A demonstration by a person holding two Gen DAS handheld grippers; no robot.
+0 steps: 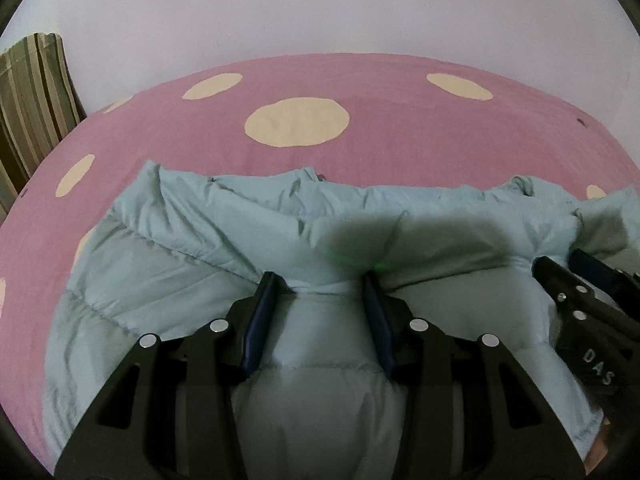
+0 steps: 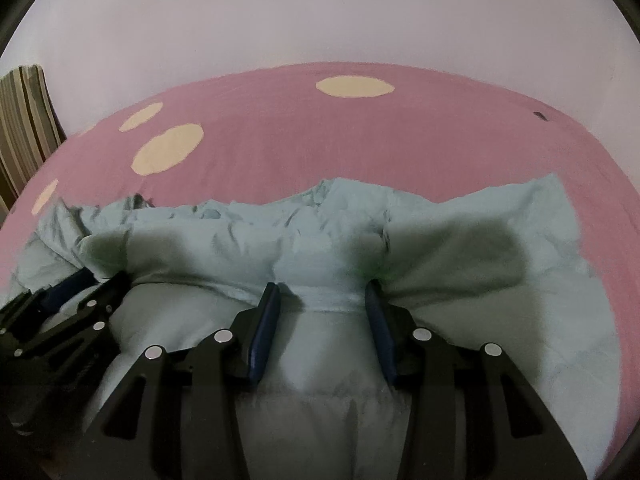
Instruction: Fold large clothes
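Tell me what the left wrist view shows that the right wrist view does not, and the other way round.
Left wrist view only: the jacket's left edge against the bedsheet, and the right tool at the frame's right edge.

Right wrist view only: the jacket's right edge on the sheet, and the left tool at the frame's left edge.

Both: the pale blue puffer jacket bunched between that view's own tool pads, the pink sheet with cream dots, a striped cushion at far left, and the plain wall behind.

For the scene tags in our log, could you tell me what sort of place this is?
Most likely a bedroom: a pale blue puffer jacket lies on a bed's pink sheet with cream dots, set against a plain wall.
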